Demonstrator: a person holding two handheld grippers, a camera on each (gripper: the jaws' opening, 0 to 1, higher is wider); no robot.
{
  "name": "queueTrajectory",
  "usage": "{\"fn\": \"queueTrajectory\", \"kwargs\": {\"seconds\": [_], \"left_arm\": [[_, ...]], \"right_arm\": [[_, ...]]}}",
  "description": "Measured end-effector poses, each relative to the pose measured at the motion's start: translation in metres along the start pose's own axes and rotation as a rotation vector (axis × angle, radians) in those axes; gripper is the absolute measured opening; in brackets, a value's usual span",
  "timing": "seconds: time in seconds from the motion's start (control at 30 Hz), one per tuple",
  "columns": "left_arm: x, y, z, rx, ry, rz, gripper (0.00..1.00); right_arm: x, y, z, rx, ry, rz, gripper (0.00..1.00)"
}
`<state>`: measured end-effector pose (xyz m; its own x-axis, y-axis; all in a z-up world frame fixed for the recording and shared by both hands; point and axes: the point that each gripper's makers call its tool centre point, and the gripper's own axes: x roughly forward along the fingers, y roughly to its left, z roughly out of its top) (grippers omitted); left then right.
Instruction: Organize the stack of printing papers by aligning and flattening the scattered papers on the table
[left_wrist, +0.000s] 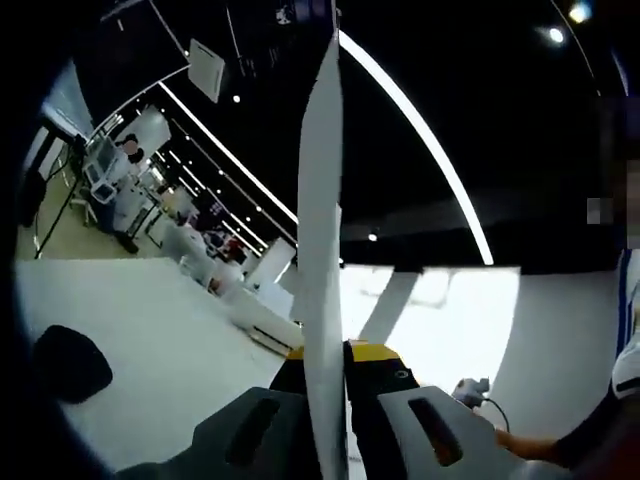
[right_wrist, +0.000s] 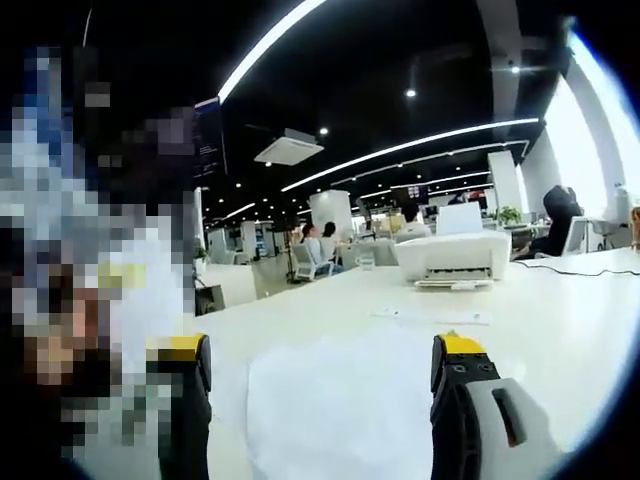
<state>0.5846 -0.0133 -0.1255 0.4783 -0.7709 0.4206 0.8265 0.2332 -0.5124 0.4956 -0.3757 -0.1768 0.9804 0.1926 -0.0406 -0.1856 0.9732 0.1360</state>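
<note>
The left gripper was clamped on a stack of papers that rose edge-on from between its jaws. The right gripper stood wide apart, holding nothing, with a paper sheet flat on the white table between its jaws and a printer well beyond.

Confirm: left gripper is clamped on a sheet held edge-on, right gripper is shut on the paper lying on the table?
Not quite. The right gripper is open in the right gripper view, jaws wide apart over the paper on the table. The left gripper is clamped on an edge-on sheet, as stated.
</note>
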Motion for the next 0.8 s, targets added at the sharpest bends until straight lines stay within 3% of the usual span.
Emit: {"fn": "queueTrajectory", "kwargs": {"seconds": [0.47,0.7,0.8], "left_arm": [[0.003,-0.007,-0.007,-0.029,0.01,-0.016,0.06],[0.002,-0.008,-0.01,-0.043,0.013,-0.018,0.06],[0.002,-0.009,-0.011,-0.046,0.013,-0.02,0.06]], "right_arm": [[0.006,-0.037,-0.048,0.037,0.069,-0.076,0.87],[0.014,-0.057,-0.083,-0.028,0.164,-0.149,0.87],[0.016,-0.064,-0.092,-0.014,0.182,-0.163,0.87]]}}
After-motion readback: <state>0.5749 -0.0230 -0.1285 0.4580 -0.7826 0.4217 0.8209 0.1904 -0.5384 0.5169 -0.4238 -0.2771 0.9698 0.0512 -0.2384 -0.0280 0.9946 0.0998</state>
